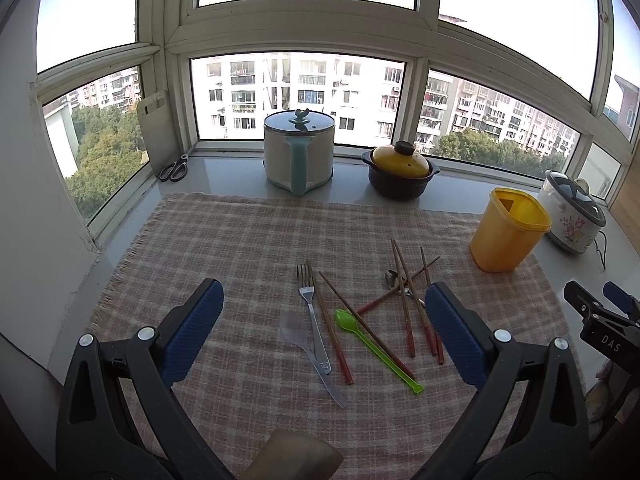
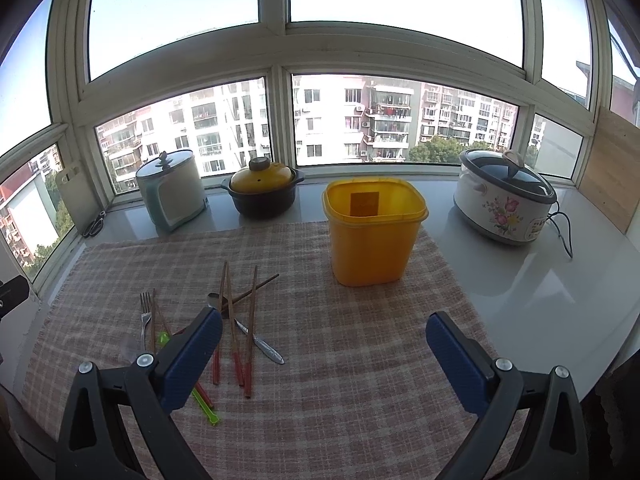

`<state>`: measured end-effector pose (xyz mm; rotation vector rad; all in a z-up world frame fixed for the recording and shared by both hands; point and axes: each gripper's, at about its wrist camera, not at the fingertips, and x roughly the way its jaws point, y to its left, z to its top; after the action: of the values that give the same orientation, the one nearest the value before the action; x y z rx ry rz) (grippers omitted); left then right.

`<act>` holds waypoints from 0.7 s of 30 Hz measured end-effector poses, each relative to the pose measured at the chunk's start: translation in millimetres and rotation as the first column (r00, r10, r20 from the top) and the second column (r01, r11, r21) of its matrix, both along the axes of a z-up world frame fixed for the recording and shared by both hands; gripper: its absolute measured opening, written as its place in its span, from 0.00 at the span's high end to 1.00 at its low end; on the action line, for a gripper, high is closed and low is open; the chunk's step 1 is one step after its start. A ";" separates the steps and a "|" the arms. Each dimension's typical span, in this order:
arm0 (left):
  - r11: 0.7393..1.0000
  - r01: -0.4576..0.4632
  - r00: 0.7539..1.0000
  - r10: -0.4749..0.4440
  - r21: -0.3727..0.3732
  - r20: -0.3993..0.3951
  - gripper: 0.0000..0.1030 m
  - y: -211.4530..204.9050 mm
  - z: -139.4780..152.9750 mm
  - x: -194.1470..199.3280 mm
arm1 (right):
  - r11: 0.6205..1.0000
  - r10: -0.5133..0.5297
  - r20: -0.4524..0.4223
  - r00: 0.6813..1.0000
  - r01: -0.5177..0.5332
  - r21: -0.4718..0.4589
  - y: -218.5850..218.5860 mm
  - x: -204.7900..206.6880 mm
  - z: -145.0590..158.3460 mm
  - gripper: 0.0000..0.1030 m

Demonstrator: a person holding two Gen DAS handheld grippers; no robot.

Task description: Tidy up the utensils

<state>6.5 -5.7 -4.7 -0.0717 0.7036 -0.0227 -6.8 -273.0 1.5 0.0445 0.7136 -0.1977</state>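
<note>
Left gripper [image 1: 324, 332] agape, clear spoon [image 1: 298, 334] faint

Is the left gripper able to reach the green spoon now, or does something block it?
Probably yes. The left gripper is open and empty, and the green spoon lies ahead between its fingers on the checked cloth. One chopstick crosses its bowl end; the handle end is free.

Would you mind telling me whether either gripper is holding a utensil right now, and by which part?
Nothing is held. The left gripper and right gripper are both open above the cloth, and the utensils lie loose on it.
</note>
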 end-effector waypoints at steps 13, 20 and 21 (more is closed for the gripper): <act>0.999 -0.020 0.997 0.018 -0.025 -0.076 0.01 9.5 -24.4 6.6 | 0.999 0.035 -0.024 0.999 -0.036 -0.018 -0.9 12.9 -13.4 0.00; 1.000 -0.024 0.992 0.023 -0.014 -0.123 0.01 15.2 -45.5 16.9 | 0.996 0.083 -0.045 0.996 -0.084 -0.012 -3.4 21.8 -25.4 0.00; 1.000 -0.024 0.992 0.023 -0.007 -0.125 0.01 16.1 -48.4 17.6 | 0.996 0.088 -0.051 0.995 -0.088 -0.005 -4.8 23.3 -28.0 0.00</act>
<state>24.1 10.4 -53.2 -0.0905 0.8282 0.0014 16.5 -277.8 -26.5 0.0011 0.7636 -0.1171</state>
